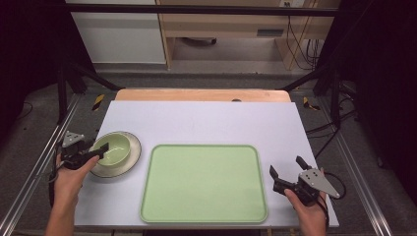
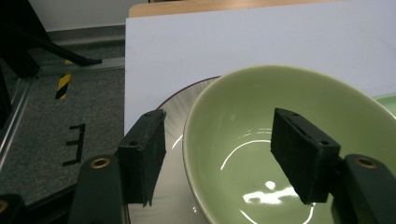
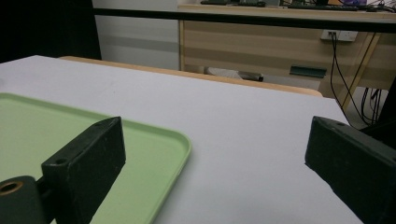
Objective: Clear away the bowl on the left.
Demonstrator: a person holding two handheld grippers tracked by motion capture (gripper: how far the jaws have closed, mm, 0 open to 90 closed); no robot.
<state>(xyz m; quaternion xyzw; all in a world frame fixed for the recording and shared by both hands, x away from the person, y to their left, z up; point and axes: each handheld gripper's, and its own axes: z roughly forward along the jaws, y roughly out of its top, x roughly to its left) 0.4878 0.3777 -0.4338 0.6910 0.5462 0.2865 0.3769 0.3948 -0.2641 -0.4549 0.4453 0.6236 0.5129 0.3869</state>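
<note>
On the plate (image 1: 129, 162) at your left, the bowl (image 1: 114, 148) is sitting with your left gripper (image 1: 97, 151) straddling its rim, jaws apart (nothing gripped yet); your right gripper (image 1: 287, 173) is waiting open beside the empty tray (image 1: 204, 183).

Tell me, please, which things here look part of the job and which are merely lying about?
Likely in the job:
- left tool, jaws open astride the rim of the green bowl
- plate under the bowl
- green tray, bare
- right tool, open, beside the tray

Lying about:
- wooden desk and cables beyond the table
</note>
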